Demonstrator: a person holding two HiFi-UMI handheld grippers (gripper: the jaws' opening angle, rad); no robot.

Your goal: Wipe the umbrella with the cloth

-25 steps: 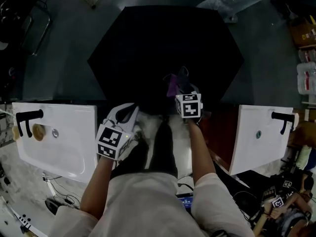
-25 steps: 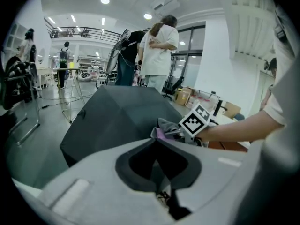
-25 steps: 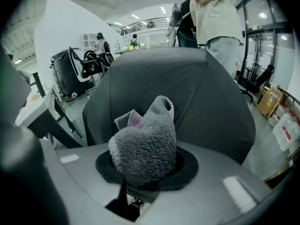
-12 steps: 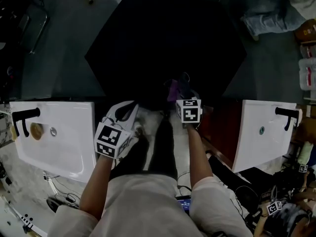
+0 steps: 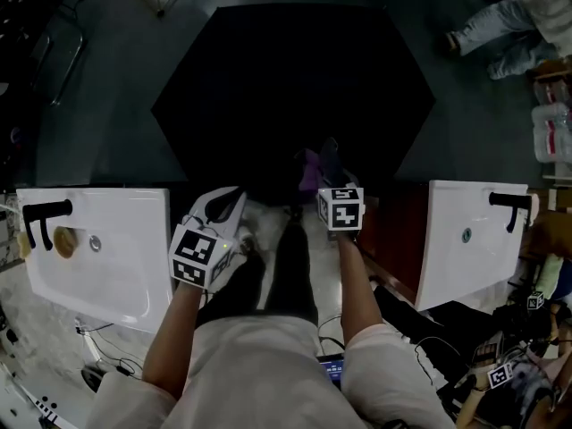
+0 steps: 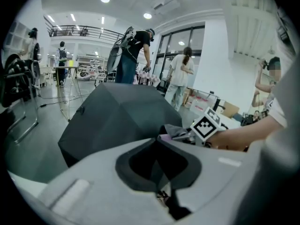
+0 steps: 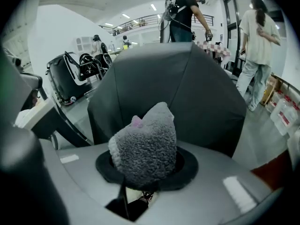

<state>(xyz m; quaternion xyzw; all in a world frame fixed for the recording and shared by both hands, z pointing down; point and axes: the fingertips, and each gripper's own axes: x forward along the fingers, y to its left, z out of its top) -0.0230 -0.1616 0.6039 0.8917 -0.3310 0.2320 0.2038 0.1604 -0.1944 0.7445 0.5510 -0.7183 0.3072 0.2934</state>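
Note:
A black open umbrella [image 5: 295, 88] lies on the floor ahead of me, its canopy facing up. My right gripper [image 5: 320, 161] is at the canopy's near edge, shut on a grey fluffy cloth [image 5: 311, 166] with a purple patch. In the right gripper view the cloth [image 7: 145, 146] bulges out of the jaws in front of the umbrella [image 7: 197, 88]. My left gripper [image 5: 234, 206] hovers just short of the near edge, to the left, shut with nothing in it. The left gripper view shows the umbrella [image 6: 117, 116] and the cloth [image 6: 176, 132] beyond its jaws.
A white sink [image 5: 116, 239] with a black tap stands at my left and another white sink [image 5: 465, 248] at my right. Several people stand in the background [image 6: 133, 55]. A person's legs [image 5: 500, 25] are at the far right, with boxes and bottles [image 5: 550, 132] nearby.
Both grippers have barely moved; the right one with the cloth has drifted slightly toward me. The person's legs at the top right have shifted further right.

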